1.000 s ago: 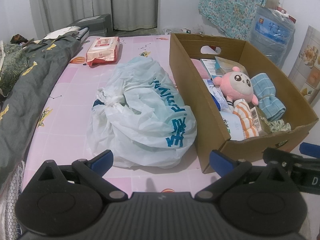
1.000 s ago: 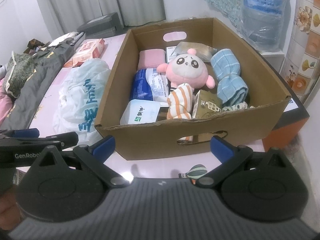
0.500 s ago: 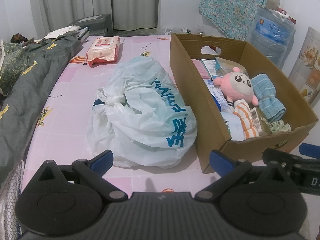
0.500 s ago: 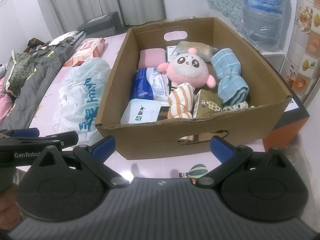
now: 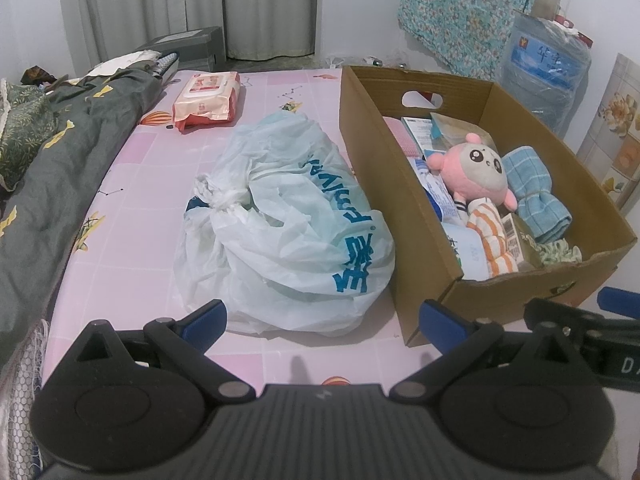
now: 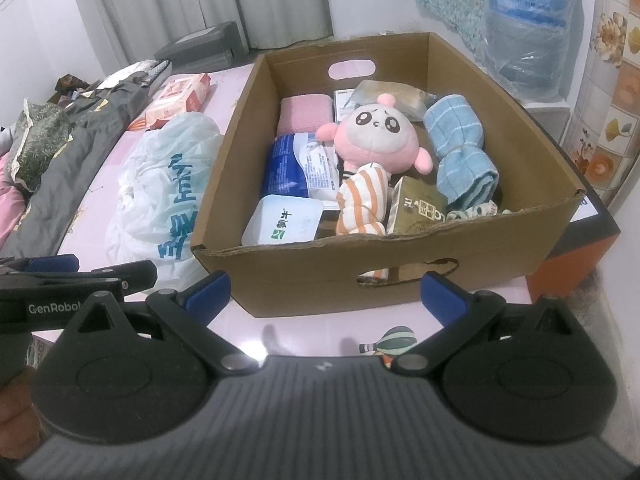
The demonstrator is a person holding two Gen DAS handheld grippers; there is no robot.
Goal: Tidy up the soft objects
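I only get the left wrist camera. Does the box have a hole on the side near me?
Observer: Yes. The right wrist view shows a handle hole in the near wall of the box.
Operator: What's hiding by the box's left wall?
Observer: A blue packet, lying beside the doll.
Operator: Are my right fingers open?
Observer: Yes. The right gripper is open and empty, in front of the box.

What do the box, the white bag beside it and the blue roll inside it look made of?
Box: matte brown corrugated cardboard, with a torn, frayed rim. Bag: thin glossy plastic film, crinkled and translucent. Blue roll: probably woven terry or cotton cloth, with a soft checked texture.
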